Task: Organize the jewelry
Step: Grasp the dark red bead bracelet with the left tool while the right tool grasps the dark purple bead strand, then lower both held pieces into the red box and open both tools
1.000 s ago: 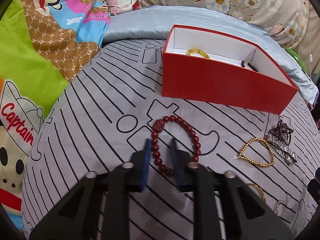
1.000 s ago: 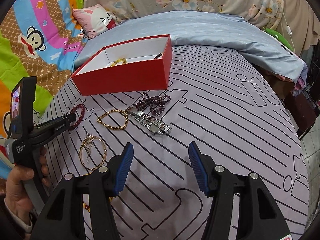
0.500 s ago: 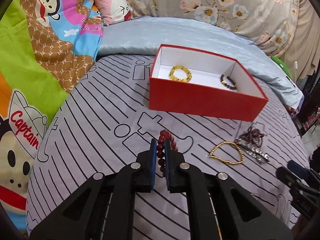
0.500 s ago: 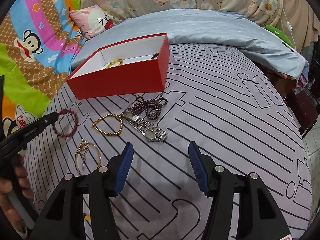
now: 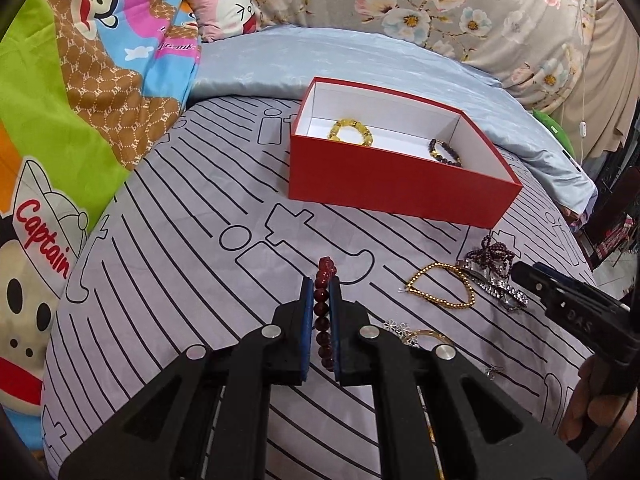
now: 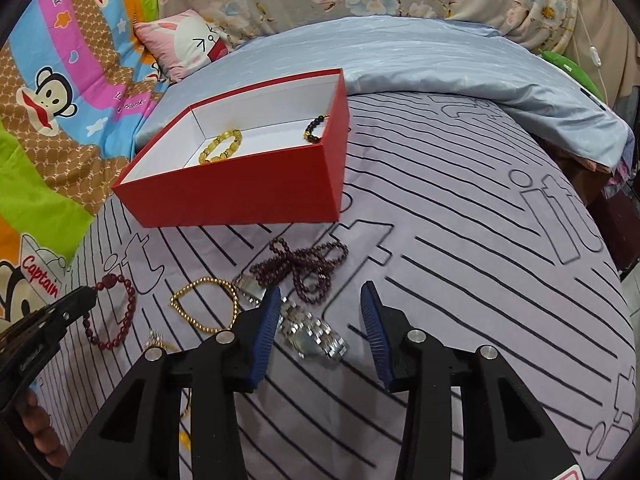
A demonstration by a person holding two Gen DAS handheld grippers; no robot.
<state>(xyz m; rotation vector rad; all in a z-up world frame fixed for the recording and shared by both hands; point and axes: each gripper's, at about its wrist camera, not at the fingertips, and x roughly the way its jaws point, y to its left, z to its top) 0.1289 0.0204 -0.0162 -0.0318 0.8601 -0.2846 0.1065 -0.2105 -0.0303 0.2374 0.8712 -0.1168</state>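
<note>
My left gripper [image 5: 320,284] is shut on a dark red bead bracelet [image 5: 323,312] and holds it hanging above the bed; the bracelet also shows in the right wrist view [image 6: 114,312]. An open red box [image 5: 396,188] holds a yellow bead bracelet [image 5: 352,130] and a dark bead bracelet [image 5: 444,152]. My right gripper [image 6: 318,300] is open, low over a silver watch [image 6: 312,334]. A gold bead bracelet [image 6: 206,308] and a purple bead necklace [image 6: 304,264] lie beside the watch.
A gold bangle with a flower charm [image 5: 416,334] lies on the grey striped sheet [image 5: 180,240]. A blue quilt [image 6: 440,64], a pink pillow [image 6: 184,44] and a cartoon blanket [image 5: 60,92] surround the sheet. The bed edge drops at the right.
My left gripper closed on the red bracelet and lifted it off the sheet. My right gripper moved forward and down toward the watch, staying open.
</note>
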